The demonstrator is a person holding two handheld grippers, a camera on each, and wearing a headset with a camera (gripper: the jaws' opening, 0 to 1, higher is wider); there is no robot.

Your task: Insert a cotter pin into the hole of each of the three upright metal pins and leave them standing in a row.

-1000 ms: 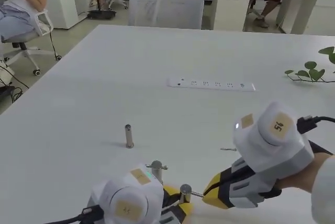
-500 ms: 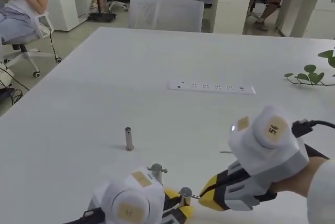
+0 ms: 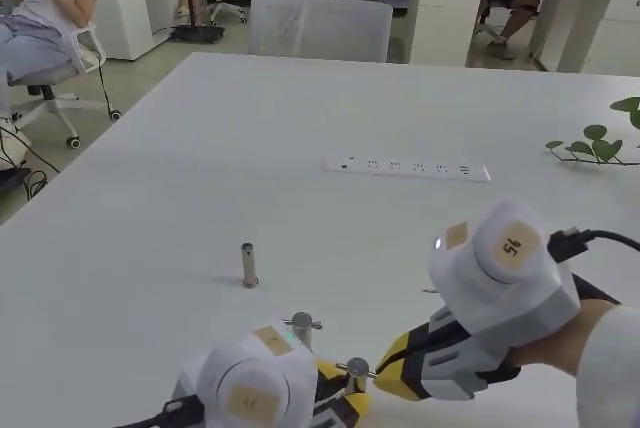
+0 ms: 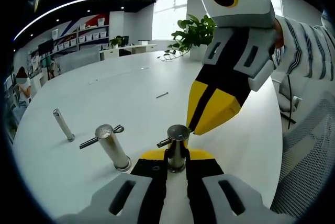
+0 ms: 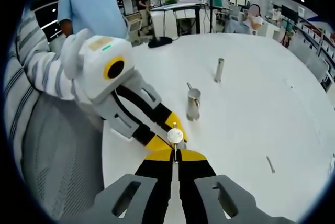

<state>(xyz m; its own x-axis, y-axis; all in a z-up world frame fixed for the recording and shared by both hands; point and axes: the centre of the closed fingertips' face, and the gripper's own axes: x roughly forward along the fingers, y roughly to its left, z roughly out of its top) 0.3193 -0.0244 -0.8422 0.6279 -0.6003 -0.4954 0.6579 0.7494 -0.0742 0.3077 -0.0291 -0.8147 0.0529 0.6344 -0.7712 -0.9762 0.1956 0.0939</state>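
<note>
One numbered sticker (image 3: 510, 246), right tool (image 3: 385, 374)

At the worktop's near edge, short steel upright pin (image 3: 355, 369): shaft hidden between left gripper (image 3: 342, 390), cropped by the picture's bottom edge, and right gripper (image 3: 386, 378). Thin wire cotter pin (image 5: 176, 155): largely buried between the right gripper's closed jaws.

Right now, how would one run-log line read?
left gripper: shut on near pin | right gripper: holds cotter pin in its hole | middle pin: done | far pin: bare
</note>
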